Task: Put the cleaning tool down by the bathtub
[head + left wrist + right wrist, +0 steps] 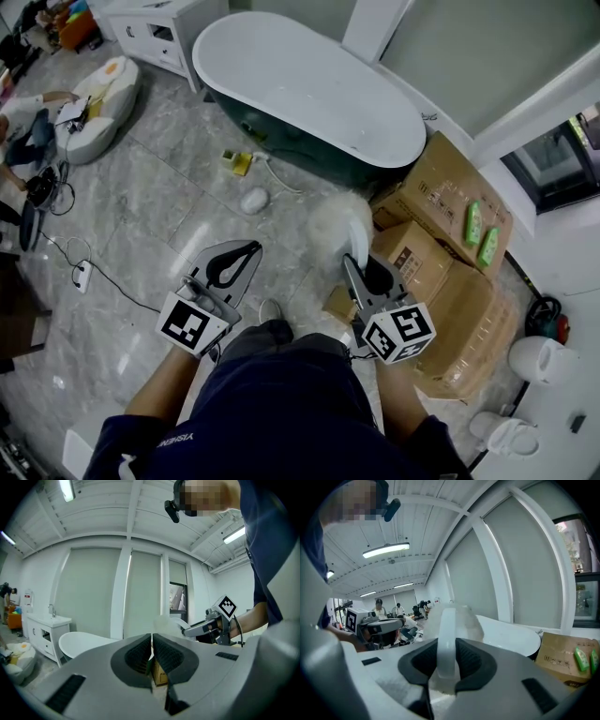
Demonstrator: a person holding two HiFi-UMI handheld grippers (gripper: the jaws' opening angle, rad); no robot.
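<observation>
Left gripper (242,255) is closed on itself, jaws touching w/ nothing btwn them. Right gripper (362,266) is clamped on the white handle of the cleaning tool (334,221), held above the floor near the bathtub (309,94) but not yet down. Tool prob. light: soft fluffy head, stiff smooth handle that may slip, so the handle is the place to grip. Only head view shows tub, floor & cardboard boxes (450,253); only right gripper view shows pads pressing the handle.

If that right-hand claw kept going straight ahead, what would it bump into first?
Probably the bathtub; the right gripper, clamped on the fluffy cleaning tool, aims at it, though depth is unclear.
</observation>
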